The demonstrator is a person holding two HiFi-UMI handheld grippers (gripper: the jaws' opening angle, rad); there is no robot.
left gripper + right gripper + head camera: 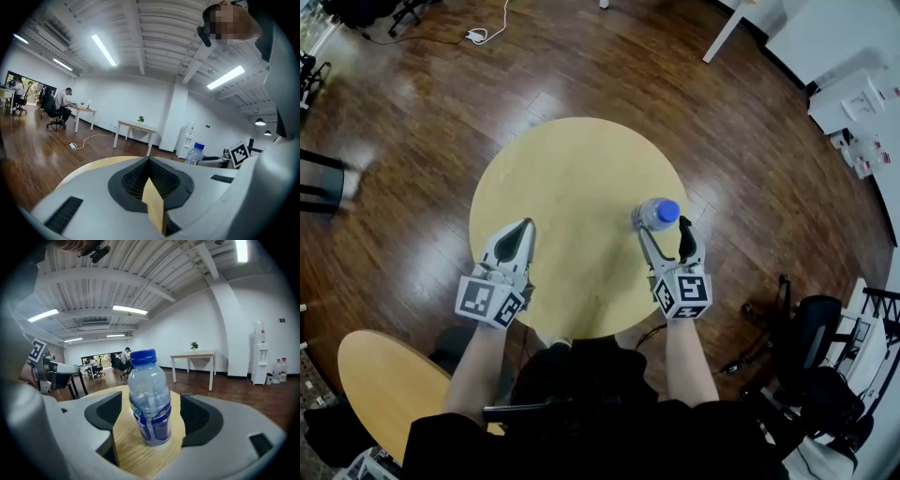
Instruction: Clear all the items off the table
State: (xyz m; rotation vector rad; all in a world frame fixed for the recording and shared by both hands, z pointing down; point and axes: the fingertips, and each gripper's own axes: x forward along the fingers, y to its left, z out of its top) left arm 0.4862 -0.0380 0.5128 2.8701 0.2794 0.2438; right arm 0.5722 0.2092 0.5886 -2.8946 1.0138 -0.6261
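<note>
A clear plastic bottle with a blue cap (658,214) stands upright on the round yellow wooden table (572,178), right of the middle. The right gripper (665,231) has its jaws wide, one each side of the bottle, not touching. The left gripper (523,230), lower left, is closed tight on nothing, maybe just above the tabletop.

- Table (572,178): pale wood, matt, with a fine straight grain.
- Floor (422,103): dark wood planks, glossy, with patches of glare.
- Bottle (149,394): clear, smooth, shiny plastic.
- Cap (143,357): blue plastic.
- Label (157,420): glossy blue film.
- Left gripper (523,230) and right gripper (666,230): matt grey plastic shells.
- Pads (136,180): black, matt, ribbed.
</note>
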